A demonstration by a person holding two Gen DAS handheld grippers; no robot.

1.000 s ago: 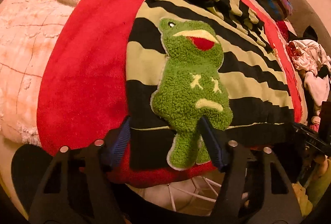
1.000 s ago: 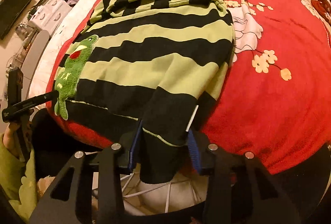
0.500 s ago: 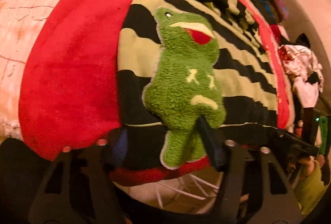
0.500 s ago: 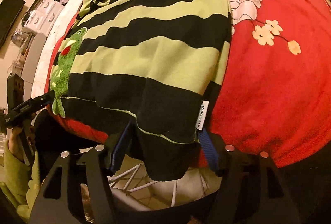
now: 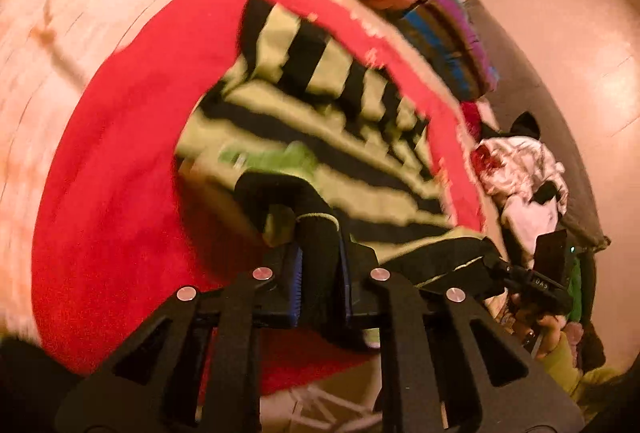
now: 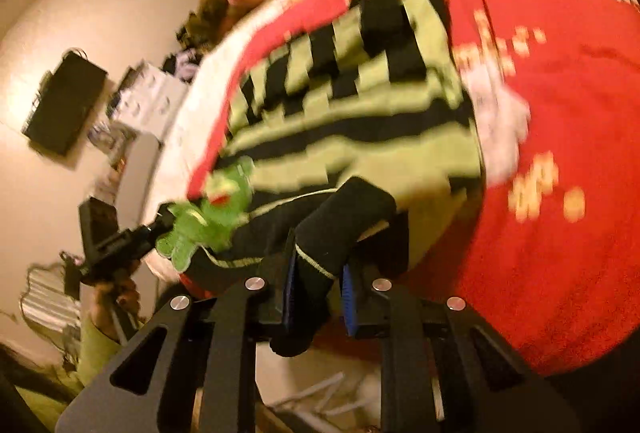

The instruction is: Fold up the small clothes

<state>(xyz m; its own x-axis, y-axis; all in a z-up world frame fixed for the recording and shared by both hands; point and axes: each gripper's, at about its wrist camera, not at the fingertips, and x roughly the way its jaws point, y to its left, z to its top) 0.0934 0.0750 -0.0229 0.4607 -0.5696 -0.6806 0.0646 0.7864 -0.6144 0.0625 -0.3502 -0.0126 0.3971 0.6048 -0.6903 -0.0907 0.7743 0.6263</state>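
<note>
1. Holding the black hem of the green-and-black striped knit sweater (image 5: 360, 169) with fuzzy green frog patch (image 6: 208, 221), we pinch it in both claws: left gripper (image 5: 320, 281), right gripper (image 6: 318, 283).
2. Location: sweater lies on the red fleece blanket (image 5: 120, 153), hem raised off it.
3. Handling, as we judge: soft, light, droopy; hem corners suit gripping.
4. Room: bare blanket right of the sweater; near bed edge lies close under our grippers.

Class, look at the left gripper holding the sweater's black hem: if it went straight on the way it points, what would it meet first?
Probably the striped sweater itself: the left gripper is clamped on its black hem, with the body just ahead on the red blanket. Blur makes depth uncertain.
</note>
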